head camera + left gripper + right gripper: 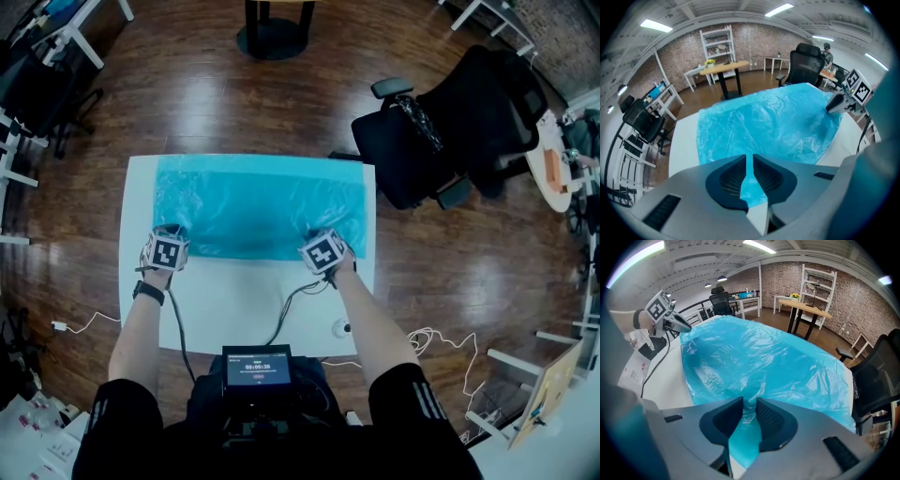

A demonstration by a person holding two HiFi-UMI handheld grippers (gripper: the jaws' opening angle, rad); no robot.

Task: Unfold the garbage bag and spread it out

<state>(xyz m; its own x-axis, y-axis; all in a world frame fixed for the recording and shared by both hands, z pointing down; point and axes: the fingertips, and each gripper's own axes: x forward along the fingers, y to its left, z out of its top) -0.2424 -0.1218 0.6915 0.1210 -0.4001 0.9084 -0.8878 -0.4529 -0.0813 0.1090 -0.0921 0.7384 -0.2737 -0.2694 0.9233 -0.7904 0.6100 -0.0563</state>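
Across the far half of the white table (234, 309), found the blue garbage bag (258, 211) opened into a wide, wrinkled sheet, reaching nearly from the left edge to the right edge and lying flat toward the far side. Noted its near edge lifted off the tabletop at both corners. Saw the left gripper (749, 161) clamped on the near left corner, jaws almost together, with only a thin fold of blue film pinched between the ribbed pads. Saw the right gripper (749, 404) likewise gripping the near right corner, jaws a little wider, with a thicker bunch of film gathered between them. Read both as pointing steeply down and well apart, one at each end of the near edge. Spotted cables (178, 328) trailing over the bare near half of the table, and a black office chair (450, 122) beyond the far right corner.

Judged the step as the last of the spreading. Took the unfolding as apparently done, with only smoothing and laying down left. Reckoned on a next move of drawing both corners gently toward the near side and apart, to pull out slack and creases, then lowering the edge onto the table before letting go. Wanted an even pull on both sides, for fear of stretching, tearing or skewing the thin film.
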